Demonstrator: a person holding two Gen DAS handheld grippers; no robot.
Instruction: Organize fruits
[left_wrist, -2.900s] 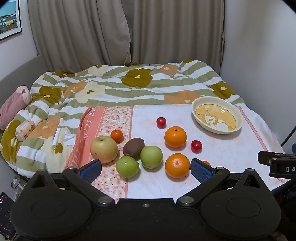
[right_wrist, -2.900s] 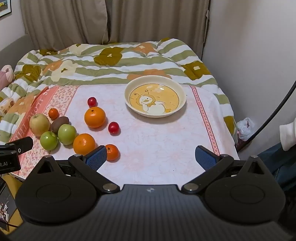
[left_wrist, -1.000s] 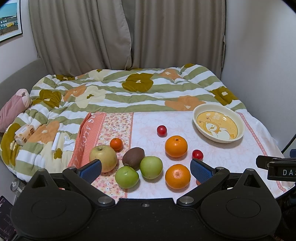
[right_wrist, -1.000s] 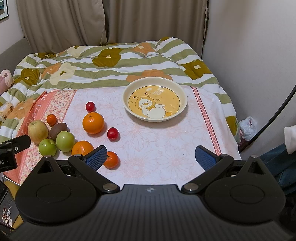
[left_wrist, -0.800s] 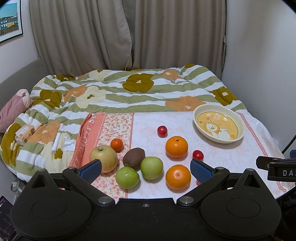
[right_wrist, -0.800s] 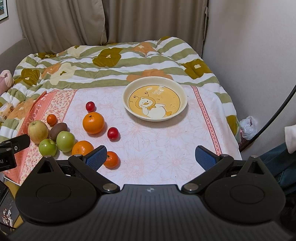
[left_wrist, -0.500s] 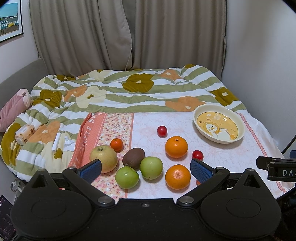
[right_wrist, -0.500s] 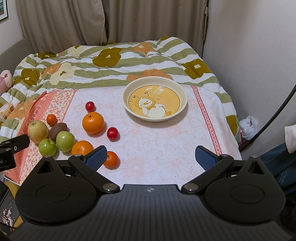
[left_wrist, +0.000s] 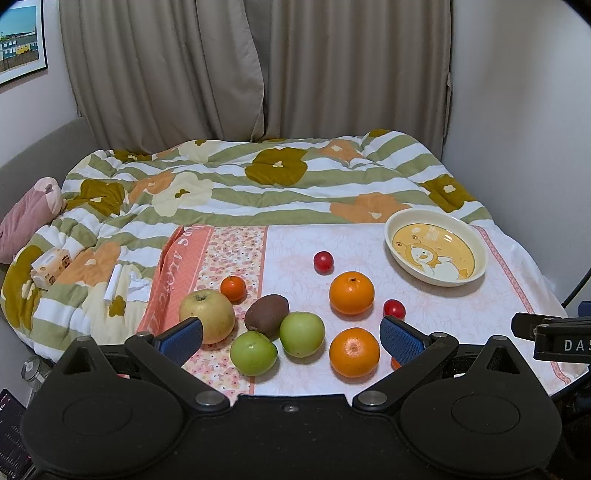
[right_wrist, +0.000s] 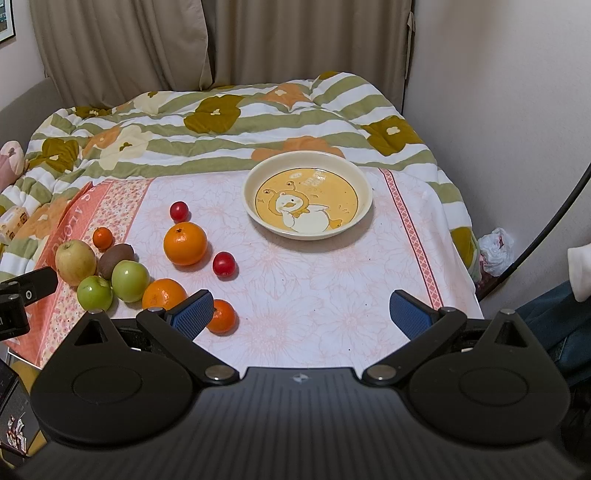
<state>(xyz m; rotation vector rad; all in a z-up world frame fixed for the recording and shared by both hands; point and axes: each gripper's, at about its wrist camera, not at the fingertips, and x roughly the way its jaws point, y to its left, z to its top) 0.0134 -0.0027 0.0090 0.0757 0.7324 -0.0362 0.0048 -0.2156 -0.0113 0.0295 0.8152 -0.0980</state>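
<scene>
A pink floral cloth (right_wrist: 314, 295) is lying flat over the near end of a bed, covering part of a green-striped quilt (left_wrist: 258, 184) with large flower prints, and beige curtains (left_wrist: 258, 74) are hanging behind it between pale walls, with a framed picture (left_wrist: 22, 37) showing on the wall at far left. The left gripper (left_wrist: 291, 334) is hovering at the near edge with its jaws spread wide and nothing between them, and the right gripper (right_wrist: 301, 312) is doing the same farther right, equally released. The fruits are sitting loose on the cloth's left half: a yellow apple (left_wrist: 207, 314), a kiwi (left_wrist: 266, 315) touching two green apples (left_wrist: 301, 334), two large oranges (left_wrist: 351, 291), two small mandarins (right_wrist: 221, 315) and two red cherry tomatoes (right_wrist: 223, 264). A cream bowl (right_wrist: 255, 184) with a cartoon duck is standing alone toward the far right of the cloth, well apart from the fruit. A pink soft toy (left_wrist: 29, 206) is resting at the quilt's left edge, near a small tissue pack (left_wrist: 50, 264).
</scene>
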